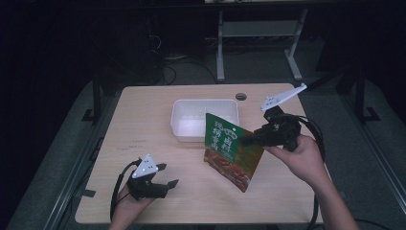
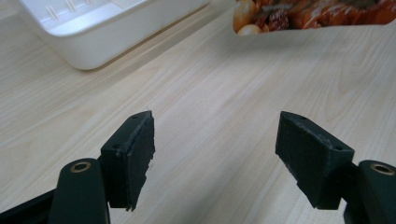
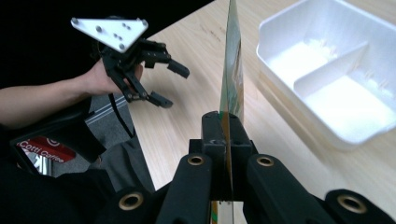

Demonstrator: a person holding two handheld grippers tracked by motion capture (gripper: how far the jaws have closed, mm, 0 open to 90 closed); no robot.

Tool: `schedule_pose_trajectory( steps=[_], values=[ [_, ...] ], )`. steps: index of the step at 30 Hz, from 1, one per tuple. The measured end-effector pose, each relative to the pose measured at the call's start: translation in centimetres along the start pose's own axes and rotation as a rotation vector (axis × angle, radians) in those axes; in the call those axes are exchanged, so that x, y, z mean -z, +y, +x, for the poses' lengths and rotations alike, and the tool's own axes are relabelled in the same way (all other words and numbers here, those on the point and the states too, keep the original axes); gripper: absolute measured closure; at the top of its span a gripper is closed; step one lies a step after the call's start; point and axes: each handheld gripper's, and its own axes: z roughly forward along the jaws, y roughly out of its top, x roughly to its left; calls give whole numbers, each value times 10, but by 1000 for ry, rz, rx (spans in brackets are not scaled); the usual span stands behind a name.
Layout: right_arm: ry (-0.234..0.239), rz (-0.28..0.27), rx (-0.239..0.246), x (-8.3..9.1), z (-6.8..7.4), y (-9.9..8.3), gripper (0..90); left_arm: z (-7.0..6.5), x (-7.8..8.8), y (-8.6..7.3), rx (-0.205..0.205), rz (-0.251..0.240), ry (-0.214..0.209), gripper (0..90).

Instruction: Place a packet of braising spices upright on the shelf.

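A green and red snack bag point(image 1: 230, 149) hangs tilted above the table, in front of a white two-compartment tray point(image 1: 182, 125). My right gripper point(image 1: 245, 139) is shut on the bag's right edge; in the right gripper view the bag point(image 3: 232, 70) stands edge-on between the closed jaws point(image 3: 225, 140). My left gripper point(image 1: 167, 175) rests low at the table's front left, open, with nothing between its pads point(image 2: 135, 149). The bag's lower edge point(image 2: 308, 16) and the tray's wall point(image 2: 116, 37) show ahead of it. The left gripper point(image 3: 170, 84) also appears in the right gripper view.
The wooden table point(image 1: 143, 143) has bare surface on the left and along the front. A round cable hole point(image 1: 241, 96) sits near the back edge. Desk legs and cables stand on the dark floor beyond. A person's lap lies below the table edge.
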Motion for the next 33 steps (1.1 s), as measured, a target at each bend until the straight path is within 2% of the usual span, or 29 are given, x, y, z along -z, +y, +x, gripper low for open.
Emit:
schedule_pose_trajectory(
  steps=[6,8,18,33],
  values=[
    [-8,0,17,-5,1,21,899,6,1,-3,21,-4,8,263],
    [-15,-3,15,-9,-2,32,899,9,1,-5,29,-9,15,263],
    [-31,-32,-1,-19,-14,62,898,16,2,-7,46,-16,28,249],
    [-94,-41,-18,-42,-30,99,899,19,2,-9,39,-9,33,249]
  ],
)
